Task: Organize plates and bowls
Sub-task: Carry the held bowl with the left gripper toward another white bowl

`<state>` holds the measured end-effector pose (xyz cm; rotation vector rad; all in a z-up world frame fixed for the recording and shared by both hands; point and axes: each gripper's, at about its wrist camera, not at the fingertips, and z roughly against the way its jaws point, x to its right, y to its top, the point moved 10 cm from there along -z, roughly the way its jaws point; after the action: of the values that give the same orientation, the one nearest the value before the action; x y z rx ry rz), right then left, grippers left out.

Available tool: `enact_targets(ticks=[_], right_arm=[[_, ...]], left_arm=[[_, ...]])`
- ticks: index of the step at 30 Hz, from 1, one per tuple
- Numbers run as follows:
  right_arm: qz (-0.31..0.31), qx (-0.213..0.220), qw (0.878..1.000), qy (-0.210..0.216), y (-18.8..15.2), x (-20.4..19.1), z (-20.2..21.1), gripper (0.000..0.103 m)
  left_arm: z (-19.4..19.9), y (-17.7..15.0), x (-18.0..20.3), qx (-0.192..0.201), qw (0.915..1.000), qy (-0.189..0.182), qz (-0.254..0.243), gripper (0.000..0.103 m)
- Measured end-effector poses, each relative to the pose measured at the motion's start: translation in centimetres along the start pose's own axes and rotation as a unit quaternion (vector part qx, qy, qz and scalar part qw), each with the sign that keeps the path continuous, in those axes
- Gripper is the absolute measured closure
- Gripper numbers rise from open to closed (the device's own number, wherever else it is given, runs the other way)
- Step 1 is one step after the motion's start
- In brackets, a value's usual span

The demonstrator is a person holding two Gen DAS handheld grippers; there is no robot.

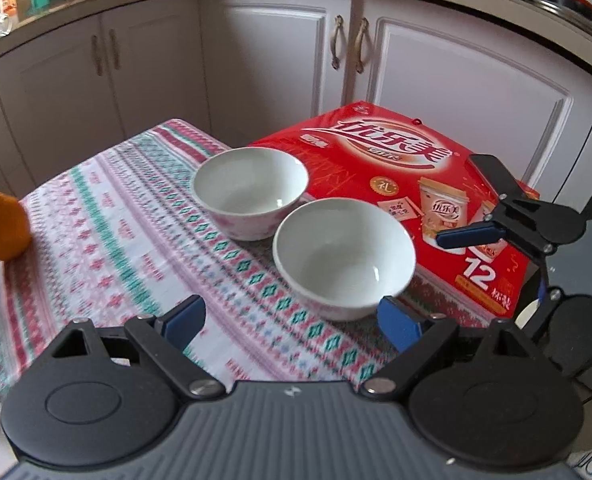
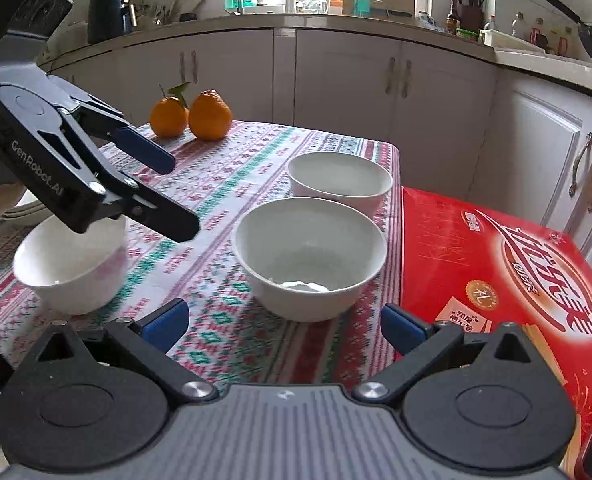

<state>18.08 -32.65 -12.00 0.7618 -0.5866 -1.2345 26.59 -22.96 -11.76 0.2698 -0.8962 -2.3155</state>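
Three white bowls sat on the patterned cloth of the counter (image 2: 223, 184). The near bowl (image 2: 310, 256) and the far bowl (image 2: 340, 178) stood just beside each other along the cloth's right edge, next to a red box (image 2: 496, 264). A third bowl (image 2: 69, 264) stood well apart at the left, with what looked like stacked plates (image 2: 25, 210) half hidden behind it, too little showing to be sure. Two oranges (image 2: 191, 114) rested at the far edge.

The step in hand was probably nesting the bowls. To do it well, one blue pad should go inside the wall of the near bowl and the other outside, pinching the rim squarely. Glazed ware is slick, so a shallow or slanted bite could let it swing. It should be lifted straight up before being carried over the next bowl, then lowered level so the rims do not knock. The red box crowded the right side, so an approach from the front or left seemed safer.

The right gripper (image 2: 283, 326) was low and level, its jaws spread wide and empty, with the near bowl just ahead between them. The left gripper (image 2: 175, 196) hung above the third bowl, angled down toward the cloth, jaws likewise spread and holding nothing.
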Motion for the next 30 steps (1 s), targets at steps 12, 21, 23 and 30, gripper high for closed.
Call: enact_targets(ticks=[12, 21, 23, 30], right_arm=[[0.027, -0.002, 0.999, 0.02, 0.3, 1.2, -2.9, 0.0], [0.042, -0.001, 0.999, 0.031, 0.6, 1.1, -3.6, 0.008], [0.044, -0.002, 0.999, 0.032, 0.6, 1.0, -3.6, 0.009], [0.042, 0.0, 0.999, 0.032, 0.7, 1.2, -3.6, 0.015]], left_arm=[[-5.4, 2.1, 1.0, -0.033, 0.9991, -0.025, -0.006, 0.021], [-7.0, 2.6, 0.9, -0.047, 0.9981, -0.04, -0.001, 0.037], [-7.0, 2.8, 0.8, -0.047, 0.998, -0.043, 0.001, 0.037], [-7.2, 2.9, 1.0, -0.051, 0.9973, -0.052, -0.002, 0.04]])
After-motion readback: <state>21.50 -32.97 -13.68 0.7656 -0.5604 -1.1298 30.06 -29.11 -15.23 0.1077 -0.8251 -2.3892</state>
